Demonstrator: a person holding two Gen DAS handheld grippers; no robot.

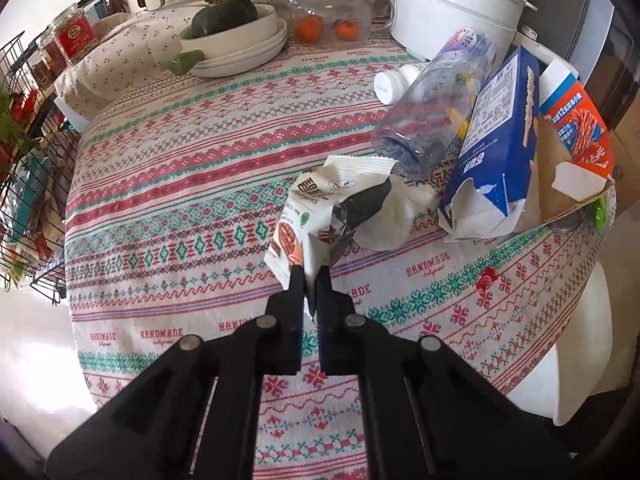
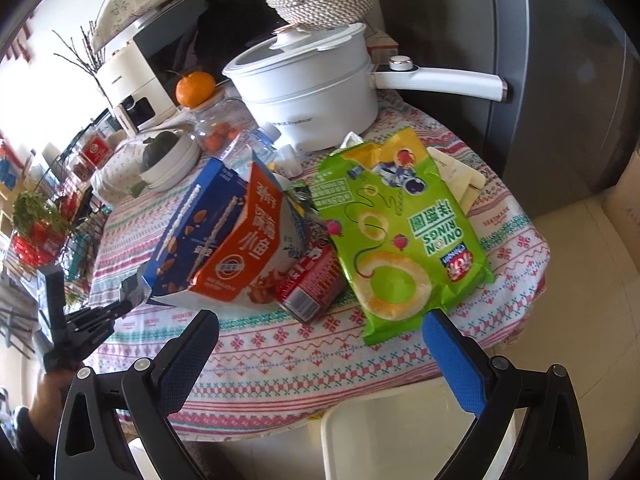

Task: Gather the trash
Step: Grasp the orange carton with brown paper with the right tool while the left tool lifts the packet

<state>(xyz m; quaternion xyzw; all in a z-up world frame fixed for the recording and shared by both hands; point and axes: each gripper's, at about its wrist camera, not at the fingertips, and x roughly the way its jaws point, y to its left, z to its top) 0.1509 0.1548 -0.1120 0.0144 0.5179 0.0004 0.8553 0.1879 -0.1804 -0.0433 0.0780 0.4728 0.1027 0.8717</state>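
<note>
My left gripper (image 1: 310, 270) is shut on the lower edge of a crumpled white snack wrapper (image 1: 316, 208) on the patterned tablecloth. Behind it lie an empty clear bottle (image 1: 432, 116), a blue carton (image 1: 492, 136) and an orange carton (image 1: 576, 136). My right gripper (image 2: 320, 322) is open and empty above the table's near edge, in front of a green onion-rings bag (image 2: 396, 232), a red packet (image 2: 310, 284), the blue carton (image 2: 192, 224) and the orange carton (image 2: 248, 248). The left gripper (image 2: 128, 304) shows at the left of the right wrist view.
A white bin (image 2: 400, 440) stands below the table edge. A white pot (image 2: 316, 92), a glass jar with oranges (image 1: 328, 20), stacked bowls with a squash (image 1: 236, 36) and a wire rack (image 1: 28, 184) surround the table (image 1: 168, 184).
</note>
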